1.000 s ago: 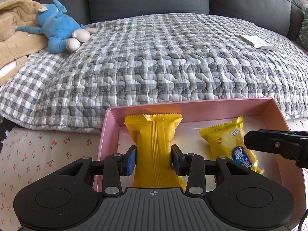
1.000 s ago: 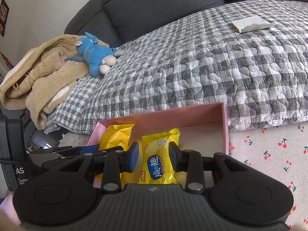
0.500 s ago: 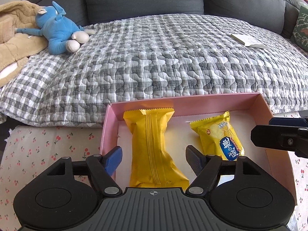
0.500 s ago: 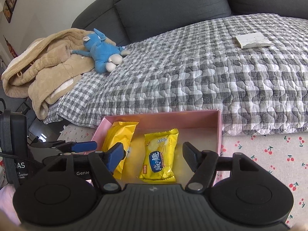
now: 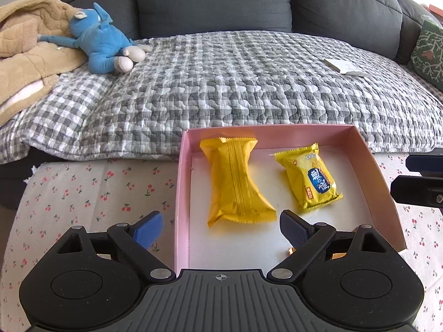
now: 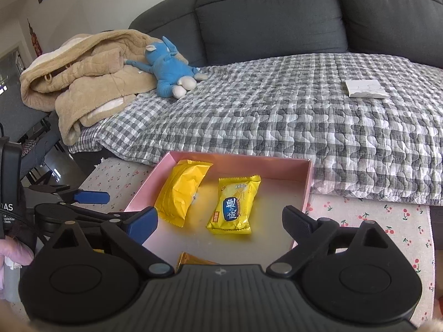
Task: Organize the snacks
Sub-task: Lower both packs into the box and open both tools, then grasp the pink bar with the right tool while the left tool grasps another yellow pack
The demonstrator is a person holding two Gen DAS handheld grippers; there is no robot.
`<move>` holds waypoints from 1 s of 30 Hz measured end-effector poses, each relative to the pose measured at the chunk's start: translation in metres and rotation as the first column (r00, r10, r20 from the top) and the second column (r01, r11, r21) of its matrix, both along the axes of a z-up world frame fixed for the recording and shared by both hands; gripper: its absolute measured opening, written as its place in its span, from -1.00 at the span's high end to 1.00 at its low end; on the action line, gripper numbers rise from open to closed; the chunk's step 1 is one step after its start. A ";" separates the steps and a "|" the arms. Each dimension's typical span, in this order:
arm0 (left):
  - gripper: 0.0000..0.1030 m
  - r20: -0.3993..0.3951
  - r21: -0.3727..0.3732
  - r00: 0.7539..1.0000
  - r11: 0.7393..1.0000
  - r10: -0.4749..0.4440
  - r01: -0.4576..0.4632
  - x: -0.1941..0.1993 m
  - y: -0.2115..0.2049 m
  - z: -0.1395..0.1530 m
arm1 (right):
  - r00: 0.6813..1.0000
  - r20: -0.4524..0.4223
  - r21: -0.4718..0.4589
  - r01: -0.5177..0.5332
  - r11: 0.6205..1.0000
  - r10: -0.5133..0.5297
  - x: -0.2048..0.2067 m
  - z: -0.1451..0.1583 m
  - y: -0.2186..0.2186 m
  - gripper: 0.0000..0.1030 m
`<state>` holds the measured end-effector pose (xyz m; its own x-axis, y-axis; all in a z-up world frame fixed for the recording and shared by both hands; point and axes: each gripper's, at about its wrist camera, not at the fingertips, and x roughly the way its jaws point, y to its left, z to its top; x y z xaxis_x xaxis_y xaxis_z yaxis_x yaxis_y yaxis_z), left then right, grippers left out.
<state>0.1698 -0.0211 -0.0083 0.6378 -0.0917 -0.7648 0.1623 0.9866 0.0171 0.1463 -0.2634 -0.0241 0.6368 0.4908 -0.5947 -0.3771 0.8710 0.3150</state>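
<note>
Two crinkly yellow foil packets (image 5: 238, 183) (image 6: 232, 207) are lying side by side inside the shallow pink cardboard box (image 5: 181, 182) — the left gripper (image 5: 220, 228) and right gripper (image 6: 220, 220) are gaping wide, holding nothing.

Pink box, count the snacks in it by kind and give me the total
Plain yellow packets: 1
Yellow packets with a blue label: 1
Orange wrappers, mostly hidden at the near edge of the pink box: 1
Total: 3

left claw (image 5: 220, 228) spread, empty | two yellow packets (image 5: 235, 185) in pink box (image 5: 181, 193)
</note>
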 end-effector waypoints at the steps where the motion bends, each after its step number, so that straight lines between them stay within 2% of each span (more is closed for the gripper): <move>1: -0.84 -0.002 -0.005 1.000 1.000 0.007 -0.007 -0.006 0.005 -0.001 | 1.000 0.010 -0.007 -0.005 1.000 0.005 -0.004 0.000 0.001 -0.91; 4: -0.87 -0.008 -0.011 1.000 1.000 0.015 -0.015 -0.024 0.022 -0.006 | 0.999 0.044 -0.024 -0.016 1.000 0.017 -0.015 0.001 0.002 -0.99; 12: -0.94 0.005 -0.031 1.000 0.999 0.020 -0.020 -0.070 0.056 -0.014 | 0.990 0.118 -0.073 -0.072 0.995 0.080 -0.042 -0.007 0.008 -0.99; 21: -0.95 0.059 -0.081 0.998 0.997 0.021 -0.016 -0.100 0.090 -0.033 | 0.967 0.128 -0.137 -0.203 0.970 0.220 -0.083 -0.024 0.014 -0.99; 24: -0.95 0.067 -0.117 0.997 0.992 -0.032 0.040 -0.103 0.096 -0.037 | 0.960 0.135 -0.153 -0.225 0.962 0.246 -0.102 -0.033 0.012 -0.99; 30: -0.95 0.110 -0.093 0.986 0.986 -0.127 0.137 -0.117 0.105 -0.050 | 0.954 0.106 -0.174 -0.258 0.950 0.279 -0.134 -0.052 0.008 -0.99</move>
